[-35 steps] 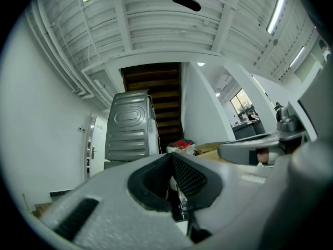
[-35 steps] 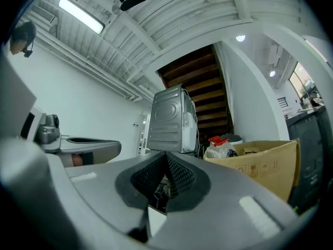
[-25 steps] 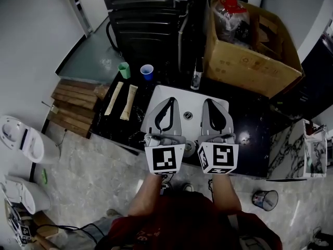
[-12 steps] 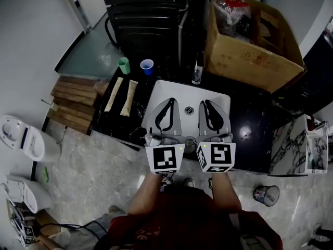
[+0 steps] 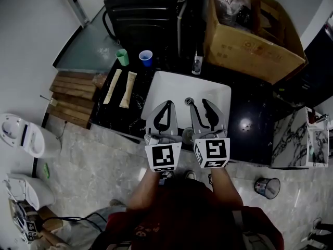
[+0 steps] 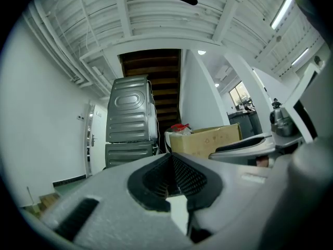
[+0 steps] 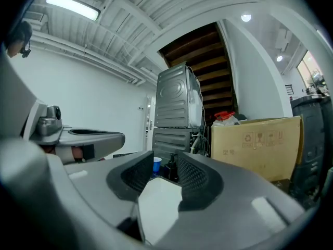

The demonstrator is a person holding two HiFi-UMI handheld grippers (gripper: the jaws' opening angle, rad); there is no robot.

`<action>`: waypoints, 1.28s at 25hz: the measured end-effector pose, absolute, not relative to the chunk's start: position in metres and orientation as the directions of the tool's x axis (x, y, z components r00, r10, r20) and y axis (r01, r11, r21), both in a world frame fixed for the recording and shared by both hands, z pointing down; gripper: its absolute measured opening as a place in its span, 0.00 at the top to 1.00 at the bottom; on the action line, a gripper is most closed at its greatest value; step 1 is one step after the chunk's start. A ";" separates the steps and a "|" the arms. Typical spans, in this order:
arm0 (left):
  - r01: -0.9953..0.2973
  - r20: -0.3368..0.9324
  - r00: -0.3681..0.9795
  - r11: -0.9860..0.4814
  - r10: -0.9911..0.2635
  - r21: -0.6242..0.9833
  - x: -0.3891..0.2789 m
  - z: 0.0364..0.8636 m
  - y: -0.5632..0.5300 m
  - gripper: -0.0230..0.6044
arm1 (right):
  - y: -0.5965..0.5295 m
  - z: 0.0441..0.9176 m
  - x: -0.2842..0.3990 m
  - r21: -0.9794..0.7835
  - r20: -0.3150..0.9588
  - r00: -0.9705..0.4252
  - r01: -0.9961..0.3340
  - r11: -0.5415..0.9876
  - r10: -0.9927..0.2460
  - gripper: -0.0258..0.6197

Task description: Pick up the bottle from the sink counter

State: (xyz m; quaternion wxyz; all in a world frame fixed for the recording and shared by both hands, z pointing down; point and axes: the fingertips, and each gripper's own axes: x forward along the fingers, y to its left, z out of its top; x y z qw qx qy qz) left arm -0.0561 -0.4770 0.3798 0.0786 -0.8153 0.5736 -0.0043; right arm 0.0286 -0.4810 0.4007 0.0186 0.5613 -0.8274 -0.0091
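both tongs have sunk lower over the near part of the sink since a second ago, and the right pair has just been opening with nothing inside it. the bottle (image 5: pixel 197 64) stands upright on the black counter (image 5: pixel 260 113), just behind the back rim of the white sink (image 5: pixel 171 85) and well ahead of my tips. through the right tongs (image 5: pixel 196 102) i see it framed in the gap, small and dark with a narrow top. these jaws stand a little apart and touch nothing. the left tongs (image 5: pixel 167 104) are pressed together and empty, pointing level beside the right pair. i judge the bottle to be light and stiff, with a smooth wall that may be wet this close to a basin, so it could slip or tip if nudged off centre. i would take it across the middle of the body, below the narrow top, one jaw on each side, and spread the right pair wider first. left of it on the counter stand a blue cup (image 5: pixel 146 57) and a green cup (image 5: pixel 123 57). a cardboard box (image 5: pixel 250 40) sits to its right.
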 end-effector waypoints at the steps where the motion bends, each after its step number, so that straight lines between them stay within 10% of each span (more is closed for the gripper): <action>1: -0.936 -0.075 0.339 -0.329 -0.938 -0.123 -0.058 0.385 -0.475 0.96 | -0.479 0.405 0.027 0.036 0.031 -0.378 -0.925 0.379 -0.925 0.72; 32: -0.935 0.135 0.329 -0.342 -0.935 -0.090 -0.078 0.491 -0.414 0.96 | -0.422 0.587 0.005 -0.052 0.425 -0.460 -0.872 0.486 -0.780 0.29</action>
